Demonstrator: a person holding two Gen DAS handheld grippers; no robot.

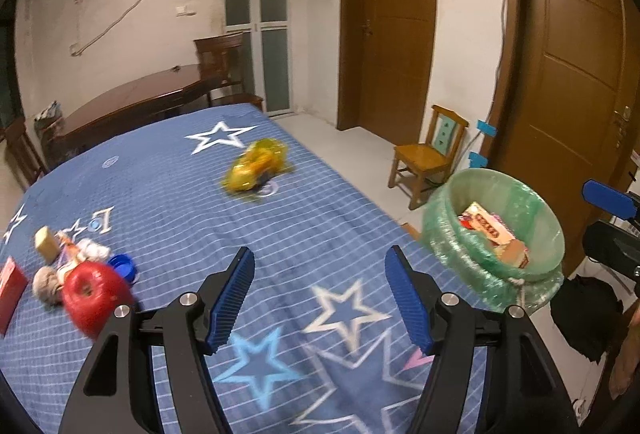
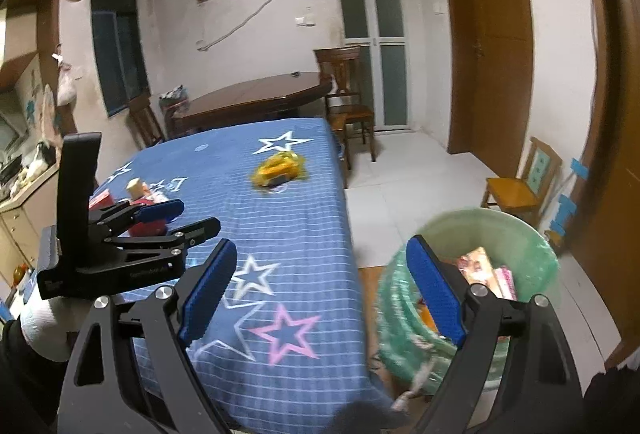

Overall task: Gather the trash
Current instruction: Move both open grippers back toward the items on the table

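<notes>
Two grippers up, both released, nothing between the pads. Left gripper [image 1: 320,298] sits low centre in its own view, jaws spread over the surface [image 1: 304,218], which wears a blue striped cloth with stars. In the right wrist view it shows at mid left, a white-gloved hand [image 2: 44,326] under it. Right gripper [image 2: 320,294] is low centre in its view, jaws wide: one blue pad over the cloth, the other in front of the bin.

Trash on the surface: yellow crumpled wrapper [image 1: 256,165] near centre frame in the left view, well apart from both grippers. Cluster at left edge of that view: red apple-shaped item [image 1: 94,294], blue cap [image 1: 122,266] just beside it, a tan block [image 1: 47,244], a blurred bundle I can't identify, and a red box [image 1: 10,290] at the frame edge.

Green bin [image 1: 496,238] with plastic liner stands off the surface's edge at right of frame, cardboard packaging [image 1: 494,234] inside. Motion blur on most items.
</notes>
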